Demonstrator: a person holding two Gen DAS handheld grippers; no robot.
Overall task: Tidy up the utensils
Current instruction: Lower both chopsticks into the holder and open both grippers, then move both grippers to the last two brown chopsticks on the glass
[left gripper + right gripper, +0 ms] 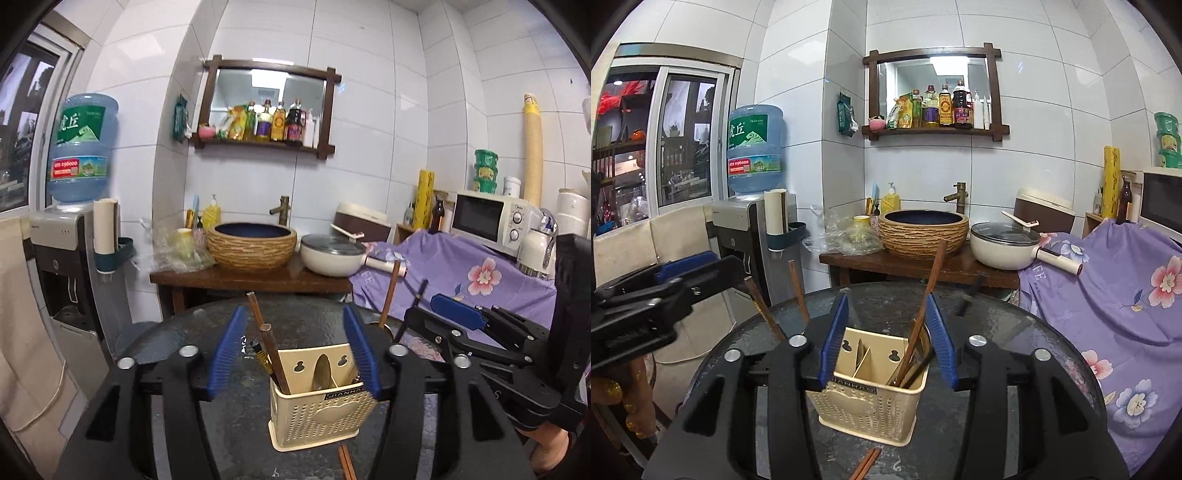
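The left gripper (295,354) is open, its blue pads either side of the caddy (317,410), one pad close by the caddy's right rim. The right gripper (886,338) is open too, straddling the same caddy (868,402) on the glass table (1015,332). Wooden chopsticks (925,299) lean out of the caddy toward 1 o'clock; a spoon (323,373) stands in its middle slot. A loose pair of chopsticks (866,463) lies on the table at 6 o'clock, just below the caddy

one utensil holder (871,398), two loose chopsticks (866,463)
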